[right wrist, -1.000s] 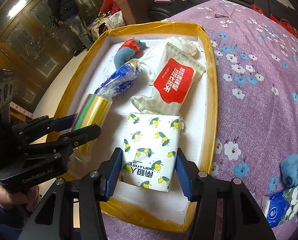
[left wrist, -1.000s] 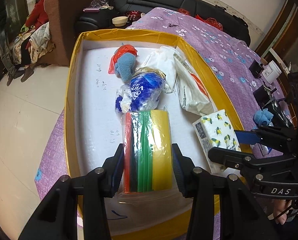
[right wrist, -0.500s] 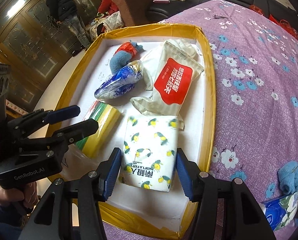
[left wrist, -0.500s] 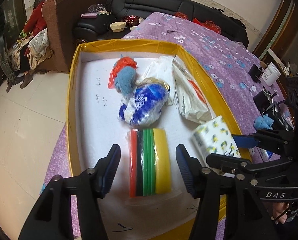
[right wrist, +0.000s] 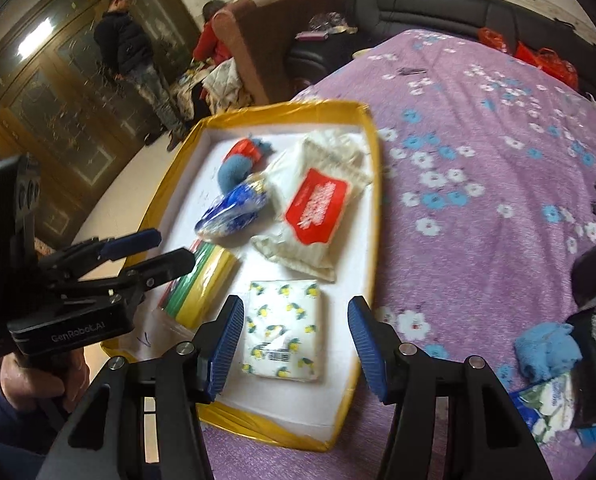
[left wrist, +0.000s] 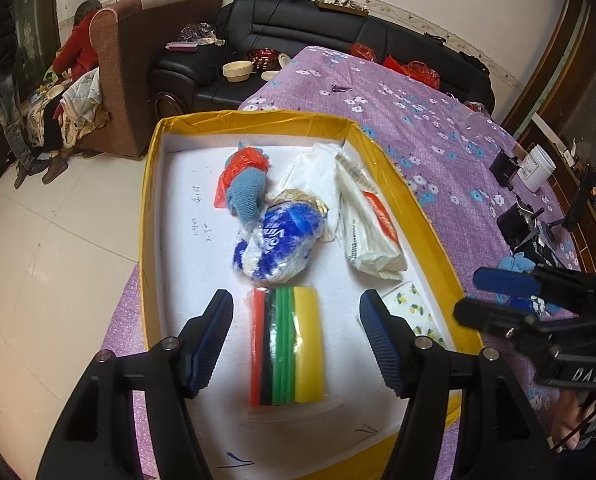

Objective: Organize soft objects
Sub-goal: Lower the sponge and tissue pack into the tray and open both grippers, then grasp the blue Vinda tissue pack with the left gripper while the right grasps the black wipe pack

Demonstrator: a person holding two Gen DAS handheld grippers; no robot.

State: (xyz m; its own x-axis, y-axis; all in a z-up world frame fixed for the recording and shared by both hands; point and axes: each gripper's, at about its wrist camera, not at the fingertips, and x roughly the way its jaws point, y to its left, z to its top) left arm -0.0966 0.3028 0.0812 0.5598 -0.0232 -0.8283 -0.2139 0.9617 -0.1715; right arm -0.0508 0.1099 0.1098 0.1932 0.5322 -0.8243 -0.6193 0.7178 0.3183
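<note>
Now my left gripper point(left wrist: 296, 338) is opening over the striped cloth pack point(left wrist: 286, 344) lying untouched between its jaws in the yellow-rimmed tray point(left wrist: 148, 216); my right gripper point(right wrist: 296, 346) is hovering parted, empty, above the lemon-print tissue pack point(right wrist: 284, 328).

My black left gripper point(left wrist: 296, 334) tilts downward, blue-padded jaws opening; my matching right gripper point(right wrist: 296, 338) tilts downward, jaws spread.
</note>
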